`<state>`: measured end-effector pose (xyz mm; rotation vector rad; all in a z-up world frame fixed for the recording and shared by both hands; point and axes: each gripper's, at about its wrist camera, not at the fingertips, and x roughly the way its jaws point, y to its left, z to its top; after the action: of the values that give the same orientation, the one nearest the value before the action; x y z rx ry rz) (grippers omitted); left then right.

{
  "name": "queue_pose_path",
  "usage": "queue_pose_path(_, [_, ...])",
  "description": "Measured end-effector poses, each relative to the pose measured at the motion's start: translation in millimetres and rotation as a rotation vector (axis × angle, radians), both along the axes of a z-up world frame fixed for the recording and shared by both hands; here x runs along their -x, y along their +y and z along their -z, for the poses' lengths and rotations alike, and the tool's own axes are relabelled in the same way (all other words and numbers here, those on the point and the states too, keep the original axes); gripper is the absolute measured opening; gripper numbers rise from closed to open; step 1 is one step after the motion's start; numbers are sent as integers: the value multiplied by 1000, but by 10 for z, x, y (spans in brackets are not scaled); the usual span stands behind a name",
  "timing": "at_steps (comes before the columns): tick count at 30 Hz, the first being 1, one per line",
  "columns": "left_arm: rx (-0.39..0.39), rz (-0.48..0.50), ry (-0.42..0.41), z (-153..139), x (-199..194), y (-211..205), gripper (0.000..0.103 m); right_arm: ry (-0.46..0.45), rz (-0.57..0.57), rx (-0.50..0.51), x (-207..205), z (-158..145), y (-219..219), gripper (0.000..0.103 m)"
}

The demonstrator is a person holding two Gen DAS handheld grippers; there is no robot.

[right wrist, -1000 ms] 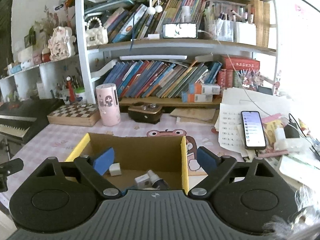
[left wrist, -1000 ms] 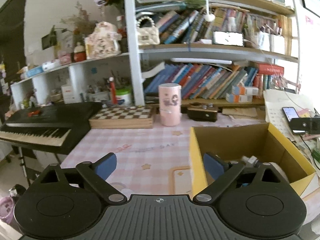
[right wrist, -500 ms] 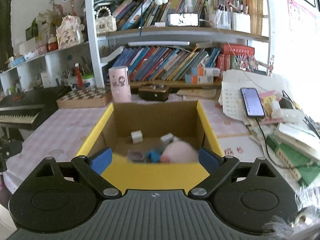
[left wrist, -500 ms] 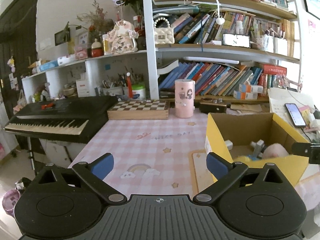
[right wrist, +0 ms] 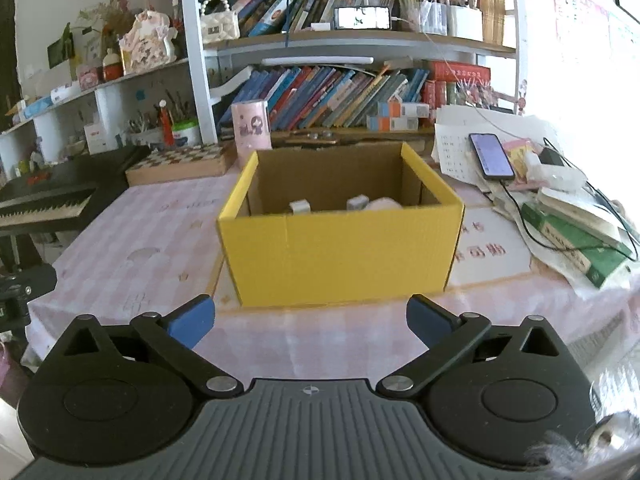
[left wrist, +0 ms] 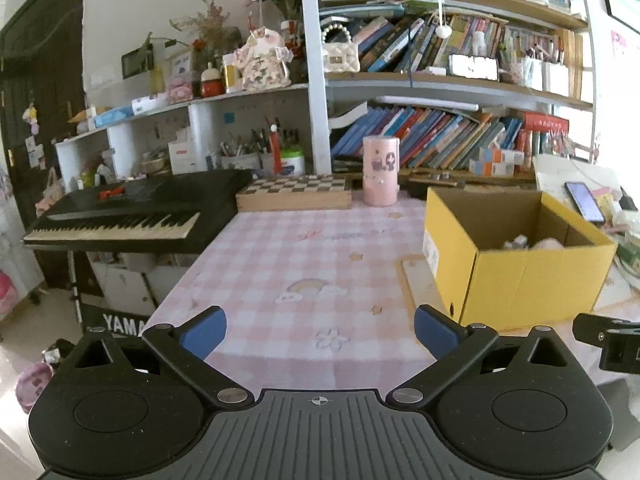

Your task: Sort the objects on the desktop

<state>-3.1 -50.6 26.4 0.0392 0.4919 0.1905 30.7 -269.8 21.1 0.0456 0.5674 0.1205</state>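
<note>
A yellow cardboard box stands on the pink checked tablecloth; it also shows in the left wrist view at the right. Inside it lie small white items and a pink soft thing, mostly hidden by the front wall. My right gripper is open and empty, in front of the box near the table's front edge. My left gripper is open and empty, over the front edge left of the box.
A pink cylinder, a chessboard box and a bookshelf stand at the back. A black keyboard sits at the left. A phone, papers and books lie at the right.
Both grippers have pulled back and away from the box toward the table's front edge. They were over the box a second ago; both stay open and empty.
</note>
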Motion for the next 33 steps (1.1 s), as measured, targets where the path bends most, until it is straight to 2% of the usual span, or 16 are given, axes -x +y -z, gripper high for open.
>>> queue_pose_path(10, [-12, 55, 76, 220, 290, 27, 102, 118, 20, 21, 356, 202, 230, 103])
queue_pose_path(20, [43, 66, 56, 199, 417, 164, 103, 96, 38, 24, 547, 178, 285, 103])
queue_pose_path(26, [26, 61, 47, 182, 441, 189, 103, 71, 18, 15, 608, 144, 325, 103])
queue_pose_path(33, [12, 85, 78, 216, 433, 196, 103, 85, 15, 26, 595, 143, 399, 103])
